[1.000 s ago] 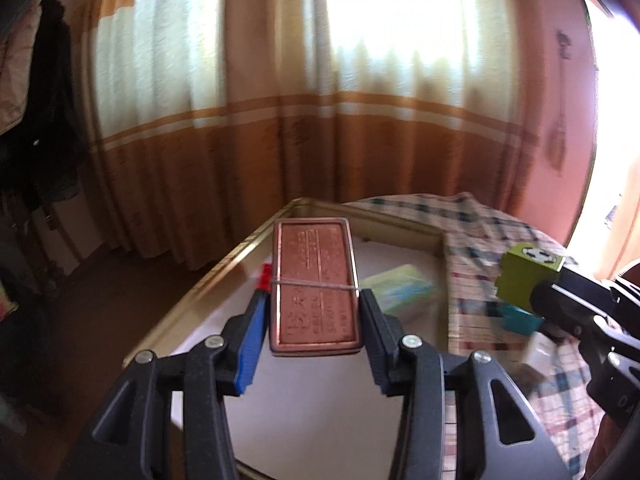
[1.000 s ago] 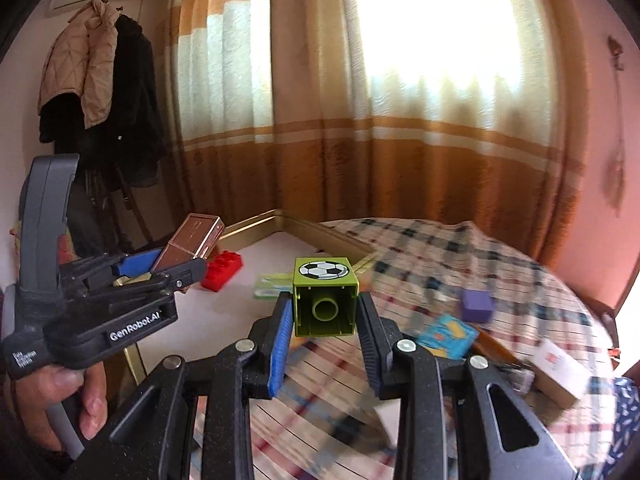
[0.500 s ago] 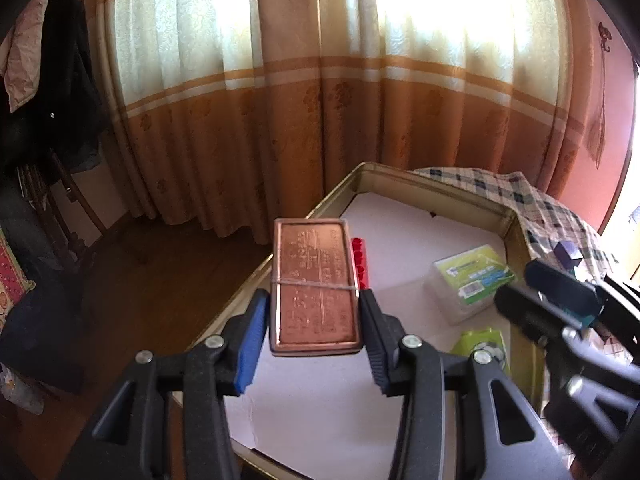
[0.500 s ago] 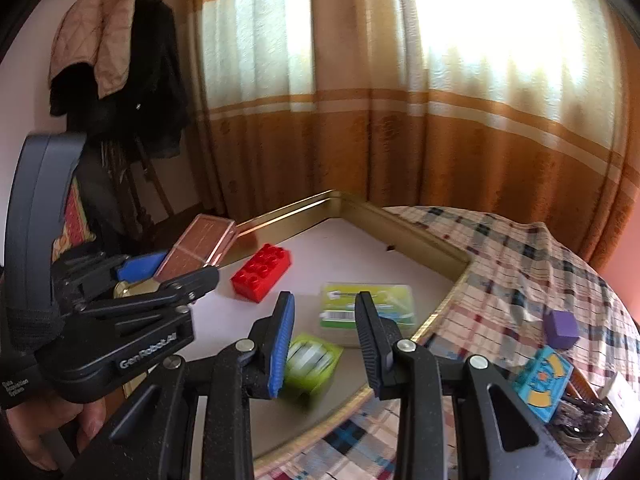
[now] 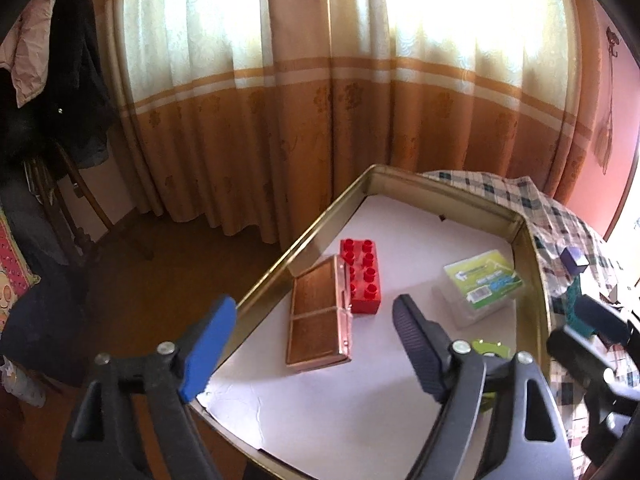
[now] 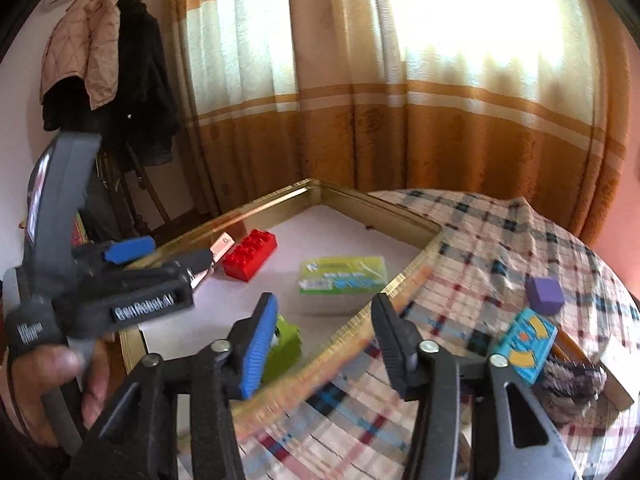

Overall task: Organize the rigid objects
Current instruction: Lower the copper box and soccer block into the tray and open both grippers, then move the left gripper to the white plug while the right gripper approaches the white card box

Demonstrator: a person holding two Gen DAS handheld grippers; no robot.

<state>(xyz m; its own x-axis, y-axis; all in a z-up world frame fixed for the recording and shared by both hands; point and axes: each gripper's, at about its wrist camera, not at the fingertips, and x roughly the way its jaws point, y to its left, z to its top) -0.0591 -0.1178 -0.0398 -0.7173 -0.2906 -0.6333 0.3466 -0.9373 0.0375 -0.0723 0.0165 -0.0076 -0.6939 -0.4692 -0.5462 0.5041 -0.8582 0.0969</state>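
At the left of the scene, the left tool [image 5: 308, 336] hangs over the gold-rimmed tray [image 5: 304, 236], its jaws opening wide with nothing pressed between them; the copper-coloured case [image 5: 318, 320] lies flat on the tray's white lining below, close along the left rim and just beside the red building brick [image 5: 362, 276]. Further right in the tray sits the clear box with the green label [image 5: 482, 284], apart from the brick. Nearer the front rim lies the green cube [image 6: 286, 346], tipped on the lining and partly hidden behind a finger of the right tool [image 6: 324, 344], whose jaws are also opening and hold nothing; from its own camera it sits over the tray's near rim. The step in hand looks like the release: both pieces appear to be set down inside the tray. On the checked cloth of the worktop [image 6: 460, 240], right of the tray, more things wait: a purple cube [image 6: 544, 295], a blue and yellow box [image 6: 528, 344] and a dark fuzzy item [image 6: 572, 384] which is too blurred to name. The next move likely calls for lifting both tools clear without nudging the placed pieces, then swinging the right one toward the purple cube or the blue box, squaring its fingers to flat sides.
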